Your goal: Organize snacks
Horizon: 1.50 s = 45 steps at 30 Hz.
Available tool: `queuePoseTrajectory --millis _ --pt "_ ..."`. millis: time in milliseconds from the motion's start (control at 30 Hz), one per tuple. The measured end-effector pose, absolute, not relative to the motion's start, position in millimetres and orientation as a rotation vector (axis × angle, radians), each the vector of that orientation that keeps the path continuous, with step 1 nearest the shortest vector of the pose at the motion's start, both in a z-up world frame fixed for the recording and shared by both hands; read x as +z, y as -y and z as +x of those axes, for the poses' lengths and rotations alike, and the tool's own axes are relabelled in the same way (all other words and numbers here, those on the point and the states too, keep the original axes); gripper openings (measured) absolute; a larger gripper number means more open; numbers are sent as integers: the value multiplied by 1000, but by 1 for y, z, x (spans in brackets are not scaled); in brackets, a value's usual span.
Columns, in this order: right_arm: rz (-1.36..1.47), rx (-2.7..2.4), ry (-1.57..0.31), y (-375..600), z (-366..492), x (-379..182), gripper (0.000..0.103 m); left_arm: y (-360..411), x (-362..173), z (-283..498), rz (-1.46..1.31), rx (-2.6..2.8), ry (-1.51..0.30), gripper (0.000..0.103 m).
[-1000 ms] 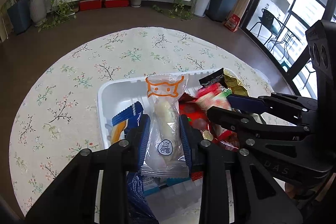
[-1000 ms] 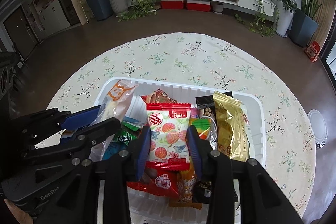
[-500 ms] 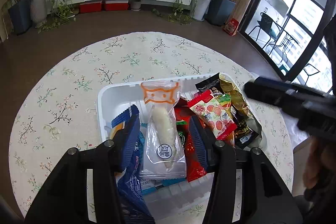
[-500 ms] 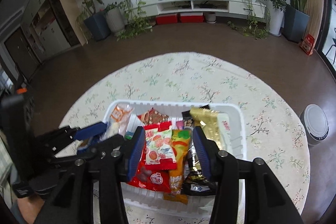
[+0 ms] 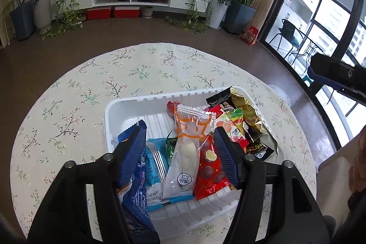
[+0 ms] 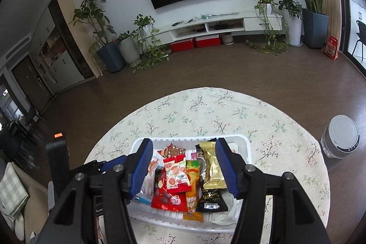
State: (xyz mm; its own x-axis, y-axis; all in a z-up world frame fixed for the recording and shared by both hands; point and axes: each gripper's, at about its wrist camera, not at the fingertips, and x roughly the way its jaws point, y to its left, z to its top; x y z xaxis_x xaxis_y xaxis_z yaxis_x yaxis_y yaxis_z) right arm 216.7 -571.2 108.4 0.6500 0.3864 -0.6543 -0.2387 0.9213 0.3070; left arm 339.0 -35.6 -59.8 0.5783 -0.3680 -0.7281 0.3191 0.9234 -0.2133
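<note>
A white ribbed tray (image 5: 119, 111) sits on a round table (image 5: 91, 84) covered by a flowered cloth, and the snacks are piled inside it. The left tool (image 5: 180, 148) hangs low over the near half of the tray; its blue-padded jaws have just been opening and now stand apart, with a clear packet printed with an orange cat face (image 5: 187, 148) lying loose between them, neither pad pressing on it. Beside that packet lie a red bag with round chocolate pictures (image 5: 210, 173) on one side and a light blue wrapper (image 5: 152, 166) on the other, and a dark blue packet (image 5: 137, 196) leans up at the tray's near left corner against the left pad. Along the far right of the tray lie a gold wrapper (image 5: 244, 109) and a black one (image 5: 219, 97). The right tool (image 6: 183, 166) is higher above the tray, its jaws likewise just opened and standing apart, empty. Seen between them, resting on the pile, is a red-and-white packet with fruit pictures (image 6: 176, 173), next to an orange packet (image 6: 193, 184) and the gold wrapper (image 6: 212, 166). A white round bin (image 6: 340, 136) stands on the brown floor just beside the table. A person's hand (image 5: 358, 164) shows at the right edge of the left tool's view.
</note>
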Motion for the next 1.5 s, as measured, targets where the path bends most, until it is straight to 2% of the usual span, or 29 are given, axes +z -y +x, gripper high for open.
queuePoseTrajectory --millis 267,333,367,400,600,767,933,1000,1167,1500 --pt "245 365 -789 578 200 99 63 22 -36 320 -78 -371 -798 76" --pt "270 372 -775 580 191 98 66 13 -23 301 -101 -360 -754 86" --pt "286 373 -756 583 182 99 72 6 -15 289 -115 -354 -726 95" --pt "299 372 -733 585 173 99 78 1 -8 273 -128 -351 -695 97" --pt "253 391 -612 580 102 92 94 -21 6 145 -140 -267 -550 97" --pt "230 404 -609 577 40 77 95 -30 -3 66 -191 -212 -529 102" --pt "231 355 -564 583 -10 86 98 -25 2 28 -192 -209 -547 102" --pt "190 320 -520 582 -33 96 103 -23 11 16 -197 -203 -534 102" --pt "96 257 -455 579 -68 109 103 -13 28 -2 -169 -179 -544 102" --pt "111 239 -477 581 -83 112 103 7 46 -18 -87 -96 -561 103"
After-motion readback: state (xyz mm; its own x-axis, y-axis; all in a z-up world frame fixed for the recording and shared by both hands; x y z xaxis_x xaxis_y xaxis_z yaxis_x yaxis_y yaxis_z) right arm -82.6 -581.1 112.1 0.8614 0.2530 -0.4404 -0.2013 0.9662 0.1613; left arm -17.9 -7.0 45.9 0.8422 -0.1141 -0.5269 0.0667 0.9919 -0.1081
